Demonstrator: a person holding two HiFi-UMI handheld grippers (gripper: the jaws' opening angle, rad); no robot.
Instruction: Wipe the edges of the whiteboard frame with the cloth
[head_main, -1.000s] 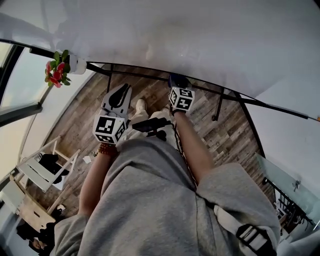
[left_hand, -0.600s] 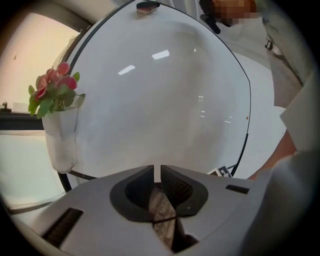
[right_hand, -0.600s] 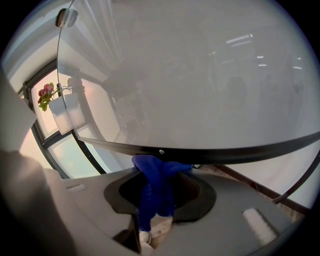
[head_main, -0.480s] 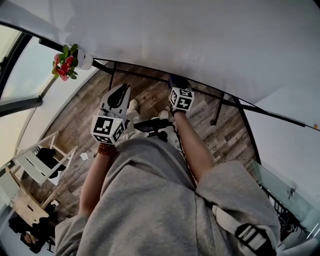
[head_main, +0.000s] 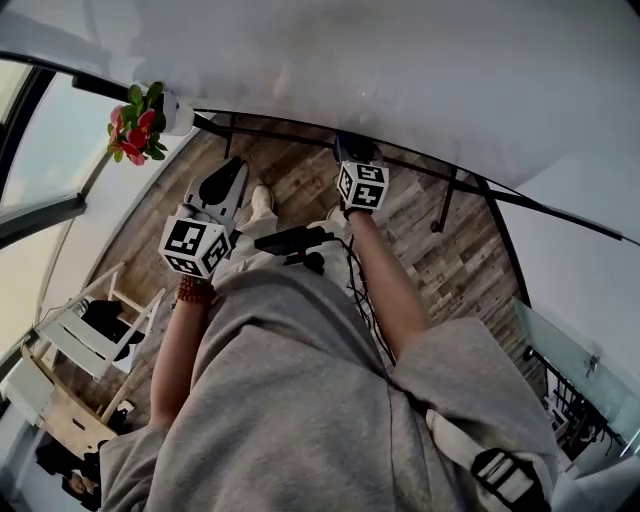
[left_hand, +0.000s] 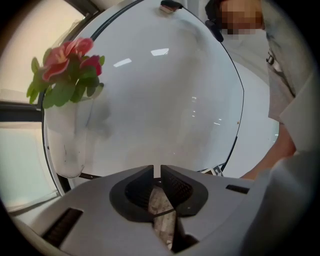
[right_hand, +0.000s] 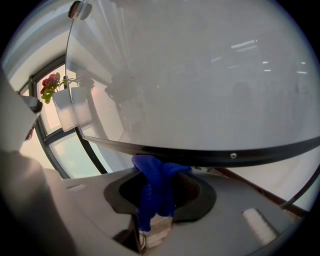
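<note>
The right hand-held gripper (right_hand: 161, 176) is pinching a blue cloth (right_hand: 155, 192), and the bunched top of the cloth sits just in front of its jaws, against or very close to the black lower bar of the whiteboard frame (right_hand: 210, 154). The left hand-held gripper (left_hand: 160, 171) has its jaws pressed together with nothing between them, and it points at the white whiteboard (left_hand: 165, 95) without touching it, as far as I can see. To do this step well, I think the person should press the cloth firmly on the bar and slide it along the bar in one steady line. The grip should be strong enough that the cloth does not slip out, and the jaw tips should stay off the board surface. To the far left of the right hand-held gripper, a white pot with flowers (right_hand: 51, 82) hangs at the frame, so the wipe should slow down near it. It is hard to tell if the cloth really touches the bar. In the head view the cloth is almost hidden behind the right hand-held gripper, and the top and side edges of the frame are cut off.
</note>
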